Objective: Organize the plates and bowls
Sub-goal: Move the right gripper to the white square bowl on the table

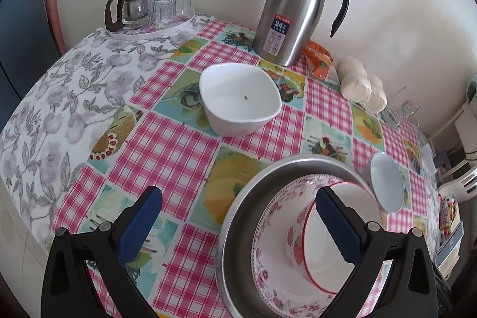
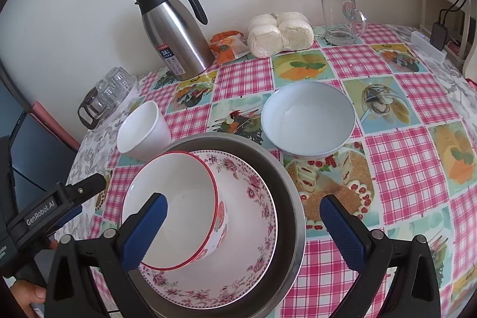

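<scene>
On the worktop (image 2: 417,157), the square white bowl (image 2: 143,133) sits at ten o'clock of the steel pan (image 2: 293,198), which nests a floral plate (image 2: 256,228) and red-rimmed bowl (image 2: 173,213); the pale blue bowl (image 2: 308,121) lies at one o'clock. Glazed crockery looks stiff, slippery, breakable: pinch a rim. Left gripper (image 1: 238,225) and right gripper (image 2: 244,228) both gape, holding nothing

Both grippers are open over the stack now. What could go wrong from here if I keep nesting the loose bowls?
The red-rimmed bowl sits tilted in the floral plate, so adding a bowl on it could tip or slide the stack. The white square bowl has a speck inside that would get nested in. The right gripper straddles the metal pan rim and may knock it when closing.
</scene>
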Motion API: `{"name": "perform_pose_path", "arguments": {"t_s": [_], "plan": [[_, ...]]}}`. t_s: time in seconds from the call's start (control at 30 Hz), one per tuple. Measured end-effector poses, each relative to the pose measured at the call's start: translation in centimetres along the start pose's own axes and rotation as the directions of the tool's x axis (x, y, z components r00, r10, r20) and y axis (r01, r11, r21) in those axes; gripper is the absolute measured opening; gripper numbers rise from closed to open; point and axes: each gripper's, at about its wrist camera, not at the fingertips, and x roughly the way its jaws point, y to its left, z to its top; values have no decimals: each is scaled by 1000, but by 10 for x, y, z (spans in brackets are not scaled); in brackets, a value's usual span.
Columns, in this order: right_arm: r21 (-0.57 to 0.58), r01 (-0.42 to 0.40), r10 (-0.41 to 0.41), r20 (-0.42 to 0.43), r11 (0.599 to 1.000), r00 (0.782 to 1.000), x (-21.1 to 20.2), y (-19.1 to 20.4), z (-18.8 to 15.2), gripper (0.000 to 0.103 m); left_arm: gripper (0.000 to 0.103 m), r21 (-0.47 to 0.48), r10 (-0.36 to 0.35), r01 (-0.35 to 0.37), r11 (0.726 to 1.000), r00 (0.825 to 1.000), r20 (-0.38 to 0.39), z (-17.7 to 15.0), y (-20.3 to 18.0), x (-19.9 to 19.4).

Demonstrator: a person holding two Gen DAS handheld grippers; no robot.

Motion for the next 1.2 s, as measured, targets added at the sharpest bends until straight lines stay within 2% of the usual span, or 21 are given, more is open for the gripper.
{"name": "perform_pose_path", "arguments": {"t_s": [0.1,0.27,0.4,0.5,0.6,0.77,0.83,0.97,1.2], "plan": [[6,15,-15,24,1000,1000,-3,-1,3,103,102,-5,-11,11,1000,1000,18,6,4,-2],[34,27,-30,96,999,995,-11,1,11,103,102,-68,-42,48,997,995,88,23,21,-8],[31,63,-66,134,998,989,-14,7,18,103,103,-89,-25,38,995,988,152,40,31,-9],[26,74,-77,151,997,986,-17,15,24,103,103,-112,-57,74,991,987,150,55,41,-5],[19,75,-77,158,997,984,-18,22,30,103,102,-176,-67,91,980,988,139,68,55,1],[28,101,-105,151,994,983,-16,34,49,103,103,-301,-93,129,945,987,131,79,78,25],[16,125,-126,151,992,981,-15,42,58,103,102,-317,-112,139,938,988,103,82,83,37],[17,128,-129,142,992,981,-9,59,76,103,102,-332,-186,198,922,980,67,84,97,57],[24,122,-124,113,992,986,14,100,95,103,102,-377,-220,221,899,974,48,81,126,75]]}}
